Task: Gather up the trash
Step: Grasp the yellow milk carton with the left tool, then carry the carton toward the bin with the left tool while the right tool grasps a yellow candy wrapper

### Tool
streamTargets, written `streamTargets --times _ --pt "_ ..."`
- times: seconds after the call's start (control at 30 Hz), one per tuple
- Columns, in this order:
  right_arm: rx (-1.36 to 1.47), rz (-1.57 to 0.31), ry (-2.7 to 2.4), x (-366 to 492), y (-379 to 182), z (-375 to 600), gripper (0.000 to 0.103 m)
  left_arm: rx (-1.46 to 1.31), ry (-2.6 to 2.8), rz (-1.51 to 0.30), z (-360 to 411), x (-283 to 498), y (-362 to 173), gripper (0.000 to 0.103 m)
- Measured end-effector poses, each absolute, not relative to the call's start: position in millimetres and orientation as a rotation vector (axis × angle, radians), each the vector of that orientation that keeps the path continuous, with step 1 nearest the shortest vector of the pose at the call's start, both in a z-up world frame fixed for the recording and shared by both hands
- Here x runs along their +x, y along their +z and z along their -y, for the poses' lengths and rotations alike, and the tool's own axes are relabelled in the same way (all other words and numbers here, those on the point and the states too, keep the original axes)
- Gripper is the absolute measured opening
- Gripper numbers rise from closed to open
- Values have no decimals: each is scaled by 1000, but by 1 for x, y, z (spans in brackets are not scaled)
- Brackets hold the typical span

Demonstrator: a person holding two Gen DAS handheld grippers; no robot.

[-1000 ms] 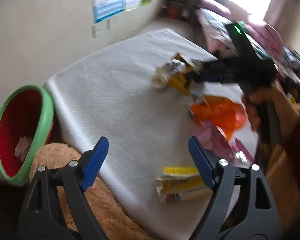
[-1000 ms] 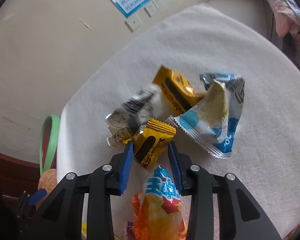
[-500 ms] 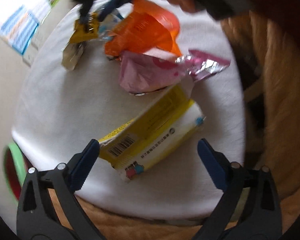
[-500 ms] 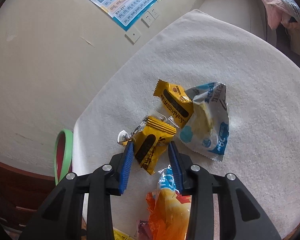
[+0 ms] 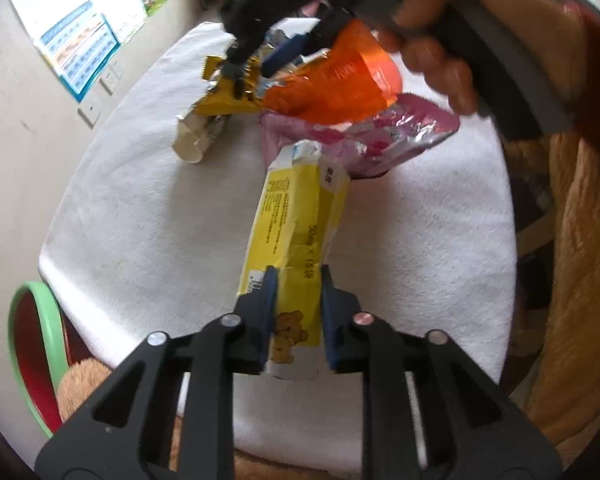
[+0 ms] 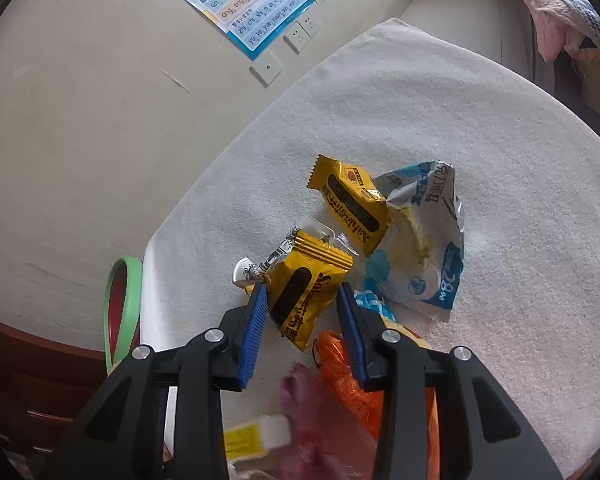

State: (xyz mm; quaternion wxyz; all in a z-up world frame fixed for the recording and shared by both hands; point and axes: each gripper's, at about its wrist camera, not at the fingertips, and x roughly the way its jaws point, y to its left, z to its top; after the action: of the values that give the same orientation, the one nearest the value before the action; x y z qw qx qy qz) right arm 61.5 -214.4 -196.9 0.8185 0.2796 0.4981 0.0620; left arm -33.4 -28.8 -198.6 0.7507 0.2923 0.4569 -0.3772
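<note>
The left claw [image 5: 296, 300] grips the yellow box [image 5: 300, 224] on the table [image 5: 148, 208]. The right claw [image 6: 302, 312] grips a yellow wrapper [image 6: 306, 292].

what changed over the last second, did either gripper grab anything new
The left gripper went from open above the cloth to shut on the yellow box. The right gripper was already clamped on the yellow wrapper and has lifted it. The other wrappers and the green bin stayed put.
</note>
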Motion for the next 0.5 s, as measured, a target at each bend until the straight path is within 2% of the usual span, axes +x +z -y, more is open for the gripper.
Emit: streamTargets --times 0.5 --pt "553 -987 155 50 -176 207 35 162 -534 -1058 -39 20 -162 19"
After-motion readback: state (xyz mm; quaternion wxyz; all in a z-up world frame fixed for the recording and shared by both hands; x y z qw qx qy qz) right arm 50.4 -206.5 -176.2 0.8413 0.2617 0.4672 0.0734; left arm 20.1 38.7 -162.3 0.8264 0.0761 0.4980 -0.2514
